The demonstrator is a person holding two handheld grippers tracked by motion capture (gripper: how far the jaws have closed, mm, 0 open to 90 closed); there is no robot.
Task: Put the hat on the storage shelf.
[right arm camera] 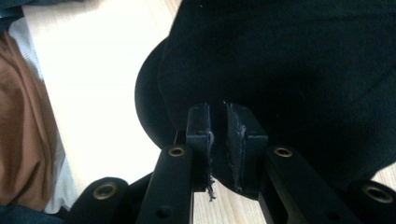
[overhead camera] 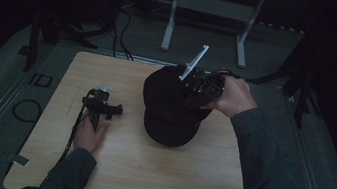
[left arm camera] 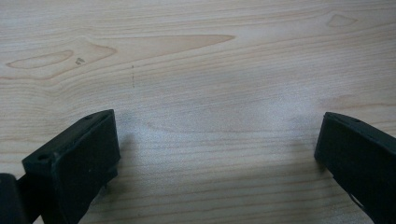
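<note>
Clearly the right gripper (right arm camera: 226,140) has its jaws pinched on the fabric of the black cap (overhead camera: 169,107) mid-table, likely to lift it; meanwhile the left gripper (left arm camera: 217,154) rests idle on the wooden table (overhead camera: 145,172), jaws wide apart, nothing between.

Looks like a lab/recording room: dark surroundings, light wooden table (overhead camera: 154,173) on grey carpet, metal stand legs (overhead camera: 170,21) behind it, loose cables (overhead camera: 122,32) on floor.

a black cap (overhead camera: 171,110) lies on the light wooden table (overhead camera: 154,173)
</note>
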